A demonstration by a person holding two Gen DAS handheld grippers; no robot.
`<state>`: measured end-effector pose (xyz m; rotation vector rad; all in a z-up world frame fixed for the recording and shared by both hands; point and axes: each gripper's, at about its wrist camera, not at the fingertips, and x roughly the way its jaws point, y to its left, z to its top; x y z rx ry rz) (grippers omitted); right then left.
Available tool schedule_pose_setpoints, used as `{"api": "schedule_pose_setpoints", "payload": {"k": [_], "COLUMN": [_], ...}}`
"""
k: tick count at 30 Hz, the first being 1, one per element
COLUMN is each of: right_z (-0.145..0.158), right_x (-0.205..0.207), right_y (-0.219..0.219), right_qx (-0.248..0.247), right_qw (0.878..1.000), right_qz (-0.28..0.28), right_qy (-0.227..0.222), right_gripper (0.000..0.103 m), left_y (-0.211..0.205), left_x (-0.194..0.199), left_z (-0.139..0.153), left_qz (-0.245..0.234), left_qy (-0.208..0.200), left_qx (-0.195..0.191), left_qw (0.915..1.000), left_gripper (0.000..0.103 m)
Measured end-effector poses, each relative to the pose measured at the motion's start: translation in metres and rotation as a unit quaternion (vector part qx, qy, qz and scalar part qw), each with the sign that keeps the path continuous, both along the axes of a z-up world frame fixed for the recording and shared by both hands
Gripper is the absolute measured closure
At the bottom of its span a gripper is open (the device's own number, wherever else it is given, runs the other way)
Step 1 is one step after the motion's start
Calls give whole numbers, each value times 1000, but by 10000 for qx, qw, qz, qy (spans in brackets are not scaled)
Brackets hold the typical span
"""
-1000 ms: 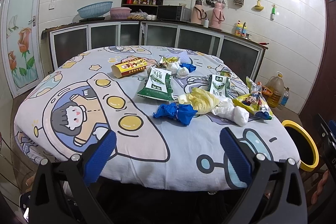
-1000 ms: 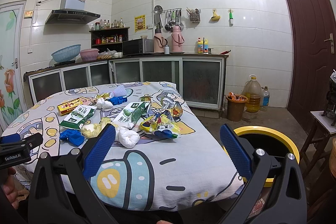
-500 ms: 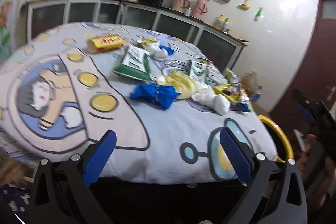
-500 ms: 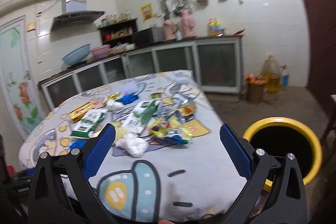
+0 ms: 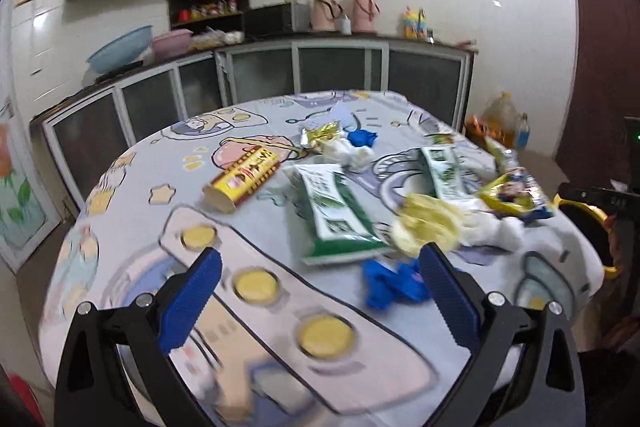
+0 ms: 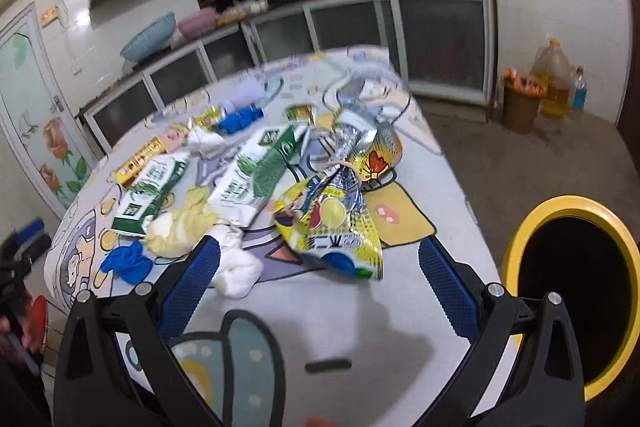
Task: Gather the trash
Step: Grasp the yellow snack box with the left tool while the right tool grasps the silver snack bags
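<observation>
yellow bin (image 6: 520, 239) cut off by right hand-held gripper (image 6: 320, 283).

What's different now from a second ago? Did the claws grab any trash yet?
Not yet. Both claws moved in over the table: the left claw is now close to the blue crumpled wrapper, and the right claw is close to the yellow snack bag and white wad. Both stayed open and empty. The trash and the yellow bin haven't moved.
</observation>
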<state>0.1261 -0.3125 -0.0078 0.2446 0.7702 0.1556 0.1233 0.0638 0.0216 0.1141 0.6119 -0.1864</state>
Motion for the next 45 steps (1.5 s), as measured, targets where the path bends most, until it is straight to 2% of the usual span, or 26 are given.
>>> {"api": "schedule_pose_setpoints", "payload": {"k": [4,7,10,15,17,22,25,28,32,35,37,39,40,41,43,44,45], "right_z": [-7,-2,6,3,0,-5,-10,-17,-23,-25,-26,-30,-32,-35,-38,-37,-36], "right_x": [33,50,61,80,86,95,102,109,115,117,118,120,122,124,124,123,122], "right_y": [-7,-15,-14,-15,-16,-16,-15,-12,-10,-5,0,3,3,3,2,1,1], "right_qx": [450,873,644,768,768,763,790,666,605,626,504,358,359,398,475,519,587], "right_qw": [9974,9936,9954,9913,9903,9878,9855,9847,9832,9821,9818,9804,9792,9775,9763,9765,9767], "right_qz": [206,244,183,182,128,191,238,162,160,225,305,324,323,337,350,343,375], "right_qy": [530,667,684,1056,1149,1343,1484,1603,1714,1765,1803,1910,1968,2044,2084,2064,2031], "right_gripper": [7,7,7,7,7,7,7,7,7,8,8,19,37,48,54,57,61], "left_y": [24,33,34,28,35,50,53,56,53,58,59,59,61,63,71,75,79], "left_x": [67,115,154,212,234,258,266,277,283,287,287,285,285,285,285,285,283], "left_z": [3,1,-2,-23,-36,-55,-63,-73,-85,-93,-98,-100,-101,-100,-98,-95,-94], "left_qz": [-489,-603,-866,-962,-917,-1027,-1079,-1063,-1106,-1090,-1103,-1082,-1029,-994,-862,-790,-766], "left_qy": [613,800,1014,1413,1680,2064,2072,2282,2304,2442,2403,2356,2317,2307,2253,2240,2255], "left_qx": [96,436,700,1226,1177,944,898,663,720,482,480,514,504,473,371,283,180], "left_qw": [9969,9940,9886,9776,9744,9685,9682,9655,9641,9624,9632,9644,9660,9668,9698,9710,9711], "left_gripper": [8,8,8,8,8,8,8,8,8,8,9,16,18,24,43,55,61]}}
